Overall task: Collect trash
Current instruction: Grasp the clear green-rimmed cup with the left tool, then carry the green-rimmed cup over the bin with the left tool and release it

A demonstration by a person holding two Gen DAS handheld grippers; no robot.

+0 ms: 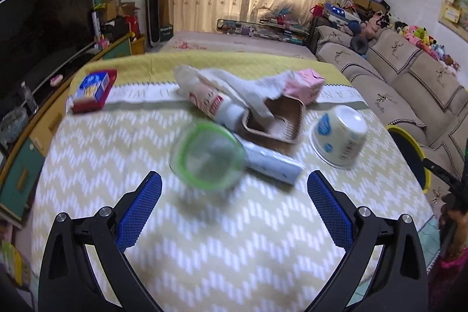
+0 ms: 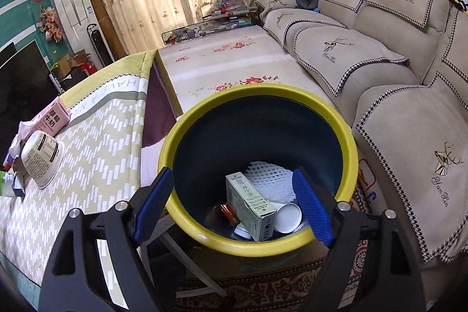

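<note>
Zigzag-woven tablecloth (image 1: 204, 239), round yellow-rimmed bin (image 2: 257, 246)

In the left wrist view, the lower half of the frame is bare tablecloth (image 1: 219, 239), open for a gripper. Above centre, a green-rimmed container (image 1: 207, 155), a blue tube (image 1: 275, 165), a brown tray (image 1: 275, 122) and an upturned paper cup (image 1: 339, 136) crowd together, with narrow gaps between. In the right wrist view, the yellow-rimmed bin (image 2: 187, 130) gapes wide at centre, its upper interior unobstructed.
</note>
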